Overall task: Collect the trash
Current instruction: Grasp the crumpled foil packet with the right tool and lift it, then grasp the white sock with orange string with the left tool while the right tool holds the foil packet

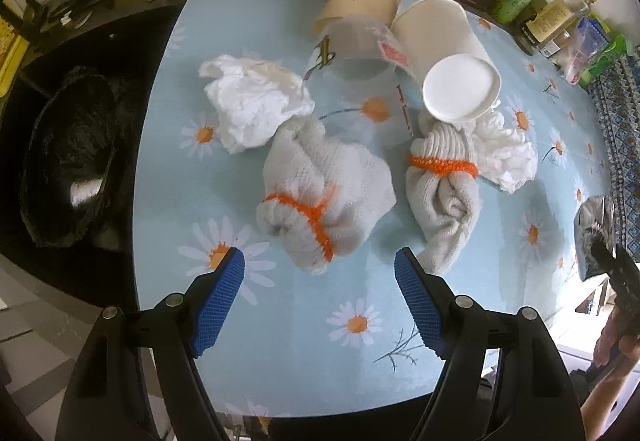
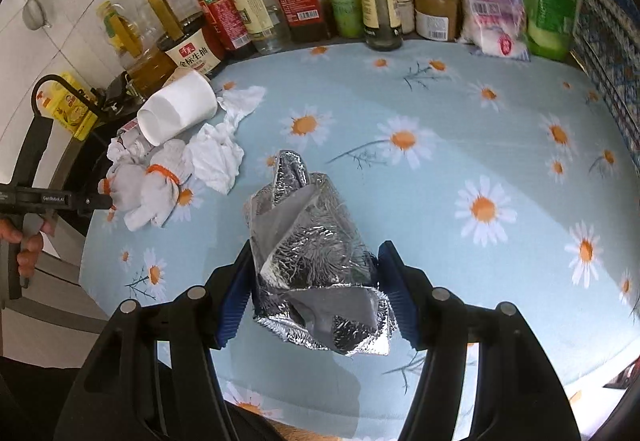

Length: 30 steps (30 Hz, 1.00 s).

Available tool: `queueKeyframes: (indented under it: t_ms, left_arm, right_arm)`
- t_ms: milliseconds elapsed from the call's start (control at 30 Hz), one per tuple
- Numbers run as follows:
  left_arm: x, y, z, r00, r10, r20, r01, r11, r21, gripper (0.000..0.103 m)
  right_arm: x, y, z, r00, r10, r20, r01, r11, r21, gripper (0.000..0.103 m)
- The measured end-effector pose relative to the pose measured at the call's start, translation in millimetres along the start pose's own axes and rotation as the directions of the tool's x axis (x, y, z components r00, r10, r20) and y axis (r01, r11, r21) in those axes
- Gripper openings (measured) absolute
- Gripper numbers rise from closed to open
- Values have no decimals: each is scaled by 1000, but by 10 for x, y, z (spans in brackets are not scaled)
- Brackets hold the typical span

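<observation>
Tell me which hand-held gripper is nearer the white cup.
Left. The left hand-held gripper hangs open just short of the gloves before the white cup; the right hand-held gripper holds foil farther off.

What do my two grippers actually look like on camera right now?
Both match: the left gripper and right gripper have black plastic arms with round silver pivot pins, ending in blue ribbed pads. Seen side-on, the left gripper's black body carries small white lettering.
</observation>
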State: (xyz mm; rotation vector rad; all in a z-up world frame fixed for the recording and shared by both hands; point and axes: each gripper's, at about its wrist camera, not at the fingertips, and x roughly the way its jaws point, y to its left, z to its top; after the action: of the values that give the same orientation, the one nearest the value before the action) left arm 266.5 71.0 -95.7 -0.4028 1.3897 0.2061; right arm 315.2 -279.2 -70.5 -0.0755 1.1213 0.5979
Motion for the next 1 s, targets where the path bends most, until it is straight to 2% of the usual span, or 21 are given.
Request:
queueKeyframes:
  t_ms: [333,367,433,633,767,1000]
  left_arm:
    - [180,-76,228,999,36,32,-38,998,46,74]
    - [221,-68,242,998,53,29,-54,997,49,69]
    - [276,-31,247,1000,17,12,-18,999,38,54]
    - [228,-24,221,999,-35,35,32,998,60,38]
    - [164,-30,198,997,-60,39,57,997,56,35]
    - [61,22,146,995,-84,54,82,996,28,35]
  right_arm:
    - [-58,10,-126,1000,8,3,-8,999,45,61]
    - [-62,6,-138,1000,5,4,-5,999,49,61]
    - [-62,1,-158,1000,6,2,-6,998,62,61]
    - [-34,32,-155,1000,12,-6,-11,998,63,61]
    - [18,69,-88,1000,18,-8,-18,999,50,61]
    - [83,217,22,999,44,-13,-44,999,13,61]
